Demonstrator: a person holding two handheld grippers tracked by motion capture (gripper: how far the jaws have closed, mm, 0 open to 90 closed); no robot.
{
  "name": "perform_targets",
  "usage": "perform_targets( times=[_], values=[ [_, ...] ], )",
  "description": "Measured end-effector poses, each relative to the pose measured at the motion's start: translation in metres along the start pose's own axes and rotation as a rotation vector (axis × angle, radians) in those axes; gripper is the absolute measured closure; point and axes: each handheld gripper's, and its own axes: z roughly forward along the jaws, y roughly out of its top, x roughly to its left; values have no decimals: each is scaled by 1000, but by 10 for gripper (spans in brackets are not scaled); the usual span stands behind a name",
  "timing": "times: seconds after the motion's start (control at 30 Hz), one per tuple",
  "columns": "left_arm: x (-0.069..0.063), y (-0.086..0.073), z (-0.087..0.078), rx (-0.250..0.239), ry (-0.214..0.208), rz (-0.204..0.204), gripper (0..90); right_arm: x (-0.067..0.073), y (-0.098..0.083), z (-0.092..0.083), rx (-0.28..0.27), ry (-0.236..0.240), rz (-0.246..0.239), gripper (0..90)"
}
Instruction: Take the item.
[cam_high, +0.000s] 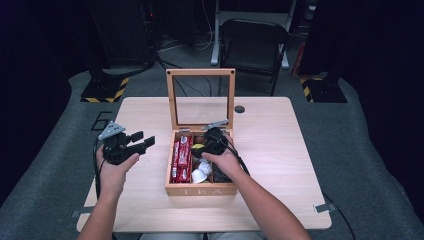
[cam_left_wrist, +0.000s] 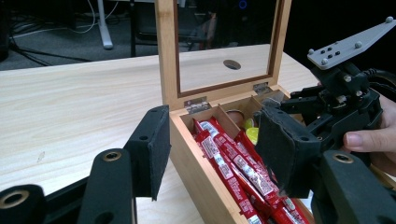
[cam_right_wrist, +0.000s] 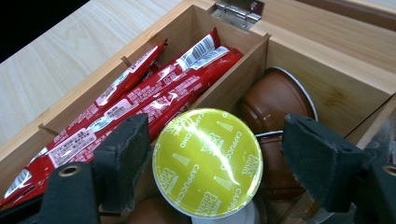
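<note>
Jaws of the right gripper (cam_right_wrist: 215, 163) stand apart around a round yellow-green foil-topped capsule (cam_right_wrist: 208, 161) at lower centre, pads not pressing it. Brown capsules (cam_right_wrist: 275, 100) lie behind, red sachets (cam_right_wrist: 140, 102) upper left, inside the wooden tea box (cam_right_wrist: 336, 88). Left gripper (cam_high: 142, 141) hangs open, empty, mid-left.

Light falls from above onto the table (cam_high: 280, 150), leaving its pale wood bright while the room beyond its far edge sinks into near black. The high view is soft and slightly grainy, with faint shadows beneath the forearms near the table's near edge. In the right gripper view, glare streaks across the yellow capsule lid (cam_right_wrist: 208, 161) and the red sachets (cam_right_wrist: 140, 102). In the left gripper view, the closest jaws blur, and the background stays dim.
</note>
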Motion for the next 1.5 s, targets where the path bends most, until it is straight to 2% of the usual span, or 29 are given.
perform_targets(
  times=[0.57, 0.67, 0.77, 0.9, 0.93, 0.97, 1.03, 1.13, 1.27, 1.3, 1.33, 1.5],
  values=[
    [0, 0, 0, -1, 3, 1, 444, 2, -5, -1, 23, 27, -18, 293],
    [0, 0, 0, 0, 2, 2, 444, 2, -5, -2, 33, 31, -44, 294],
    [0, 0, 0, -1, 3, 4, 444, 2, -5, -2, 33, 34, -46, 295],
    [0, 0, 0, -3, 4, 1, 444, 2, -5, -1, 28, 23, -56, 292],
    [1, 0, 0, -6, 6, 3, 444, 3, -5, -1, 27, 17, -45, 280],
    [1, 0, -1, -6, 5, 0, 444, 1, -4, 0, 19, 11, -66, 270],
    [1, 0, -1, -6, 3, -1, 444, 0, -2, 0, 35, 18, -59, 263],
    [1, 0, -1, -9, 4, -1, 444, -2, 1, 1, 44, 19, -81, 248],
    [1, 0, -2, -12, 6, -2, 444, -7, 2, 2, 24, 51, -67, 244],
    [1, 0, -2, -13, 6, -3, 444, -7, 3, 1, 37, 58, -55, 246],
    [1, 0, -2, -12, 6, -2, 444, -9, 4, 2, 33, 63, -68, 248],
    [1, 0, -1, -7, 5, -1, 444, -9, 5, 1, 55, 69, -64, 262]
  ],
)
